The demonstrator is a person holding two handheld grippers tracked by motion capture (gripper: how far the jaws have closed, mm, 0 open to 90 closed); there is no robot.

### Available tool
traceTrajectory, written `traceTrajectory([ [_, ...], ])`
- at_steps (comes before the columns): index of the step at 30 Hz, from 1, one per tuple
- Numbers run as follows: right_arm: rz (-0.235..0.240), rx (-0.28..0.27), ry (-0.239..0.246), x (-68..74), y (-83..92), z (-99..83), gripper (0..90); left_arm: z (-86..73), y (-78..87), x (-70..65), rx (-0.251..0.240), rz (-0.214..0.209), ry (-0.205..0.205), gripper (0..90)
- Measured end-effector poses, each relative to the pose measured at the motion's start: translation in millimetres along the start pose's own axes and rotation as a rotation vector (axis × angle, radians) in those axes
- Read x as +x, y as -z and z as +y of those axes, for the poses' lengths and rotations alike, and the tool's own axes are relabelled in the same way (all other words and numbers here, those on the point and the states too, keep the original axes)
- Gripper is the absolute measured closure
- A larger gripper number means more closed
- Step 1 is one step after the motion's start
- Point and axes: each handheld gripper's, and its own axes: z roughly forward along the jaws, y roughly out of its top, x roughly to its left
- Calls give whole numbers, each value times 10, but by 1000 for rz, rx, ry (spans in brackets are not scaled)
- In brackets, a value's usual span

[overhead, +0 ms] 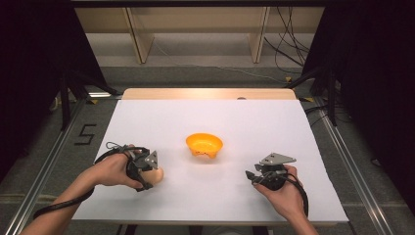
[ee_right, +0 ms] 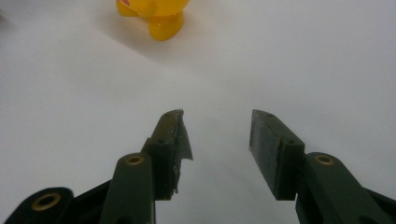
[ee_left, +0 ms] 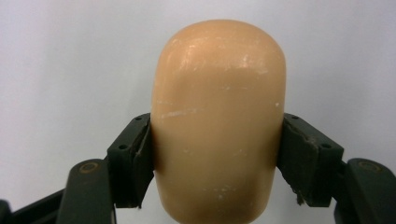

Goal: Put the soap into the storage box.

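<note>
Left gripper [ee_left: 217,154]: jaws clamped on both flanks of a tan, egg-like rounded object [ee_left: 218,121], pads at mid-body. Location: white table [overhead: 215,122], 8 o'clock sector, near the front edge. Long axis runs along the jaws, rounded end pointing away toward 3 o'clock, at the orange bowl [overhead: 204,145] mid-table.

Handling, judged: smooth skin; grip firmly, lift level, and probably carry to the bowl.

Right gripper [ee_right: 217,140]: jaws apart, holding nothing, at 4 o'clock.

Bowl [overhead: 204,145] sitting mid-table [overhead: 147,205]; egg [overhead: 157,175] lying left of it, nearer the person; right gripper [overhead: 250,176] resting opposite.
</note>
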Motion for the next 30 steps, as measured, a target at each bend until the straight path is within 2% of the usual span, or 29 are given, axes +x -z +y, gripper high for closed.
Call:
traceTrajectory([
  [6,0,2,0,0,-2,-2,548,6,2,15,-10,22,15,325],
  [7,-4,-6,20,-13,-12,-8,547,8,2,16,-6,29,13,325],
  [8,-3,-5,19,-12,-12,-7,548,11,0,20,-6,38,17,325],
  [12,-2,-6,20,-11,-16,-7,547,23,-1,35,1,60,14,325],
  [18,-1,-5,12,-11,-17,-10,545,55,6,38,-16,71,7,325],
  [22,-2,-6,14,-9,-14,-10,545,71,22,54,-46,87,2,325],
  [23,-2,-6,14,-9,-14,-10,545,71,23,56,-58,88,12,325],
  [24,3,6,-7,3,-4,-4,545,72,26,63,-67,87,11,325],
  [26,-2,-2,16,-12,-12,-8,545,73,36,73,-94,92,23,325],
  [28,-2,-6,12,-8,-15,-10,544,73,37,78,-128,91,47,325],
  [30,-3,-3,14,-11,-14,-7,544,73,55,101,-132,90,44,325],
])
